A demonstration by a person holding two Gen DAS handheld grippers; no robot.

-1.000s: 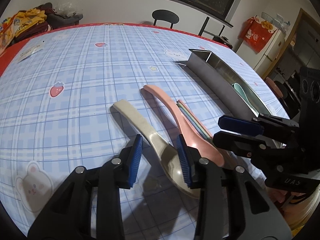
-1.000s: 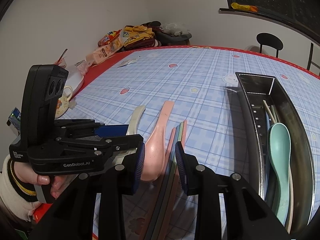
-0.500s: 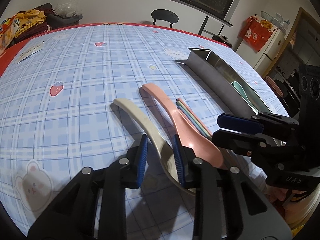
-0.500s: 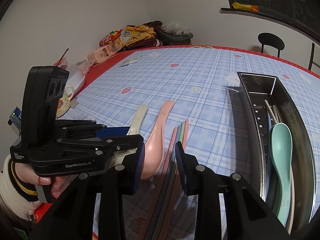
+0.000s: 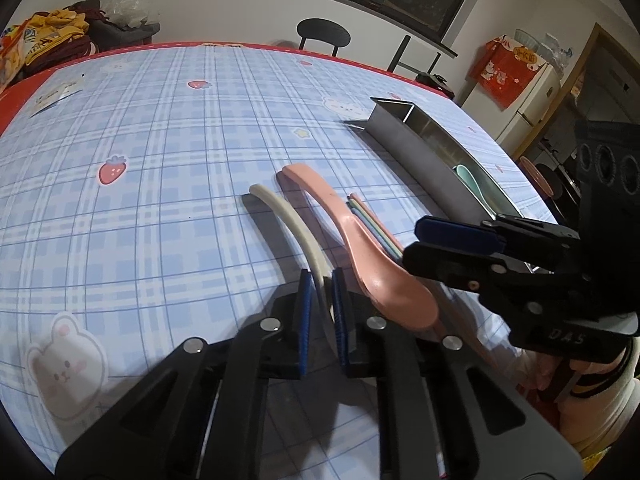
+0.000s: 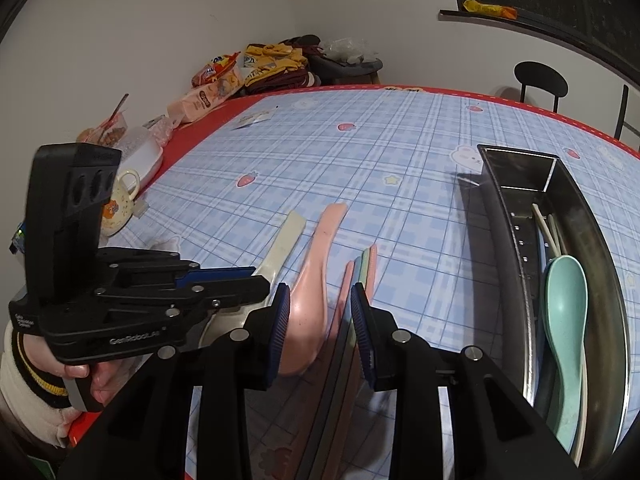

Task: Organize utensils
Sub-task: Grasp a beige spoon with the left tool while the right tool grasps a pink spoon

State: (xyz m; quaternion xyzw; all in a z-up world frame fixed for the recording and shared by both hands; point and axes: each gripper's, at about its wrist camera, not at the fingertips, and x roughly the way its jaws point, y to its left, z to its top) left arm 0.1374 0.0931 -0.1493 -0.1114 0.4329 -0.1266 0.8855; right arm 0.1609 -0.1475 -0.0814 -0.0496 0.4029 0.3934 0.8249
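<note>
A cream spoon (image 5: 280,212) lies on the blue plaid tablecloth, its handle turned on edge. My left gripper (image 5: 320,276) is closing on that handle, and the blue pads press it from both sides. Right of it lie a pink spoon (image 5: 352,240) and a bundle of pastel chopsticks (image 5: 372,220). My right gripper (image 6: 320,300) stands open over the pink spoon (image 6: 316,276) bowl and the chopsticks (image 6: 366,266), gripping neither. A steel tray (image 6: 500,232) at the right holds a teal spoon (image 6: 566,304) and pale chopsticks.
Snack bags (image 6: 216,88) and clothes pile up at the far left corner. A mug (image 6: 120,204) and a plastic container (image 6: 140,152) sit on the red table edge. A black chair (image 5: 324,34) stands behind the table, and a white fridge (image 5: 528,108) at the far right.
The left jaws have narrowed from wide apart to tight around the cream spoon's handle, and the spoon has rolled from flat onto its edge. The right gripper has stayed put.
</note>
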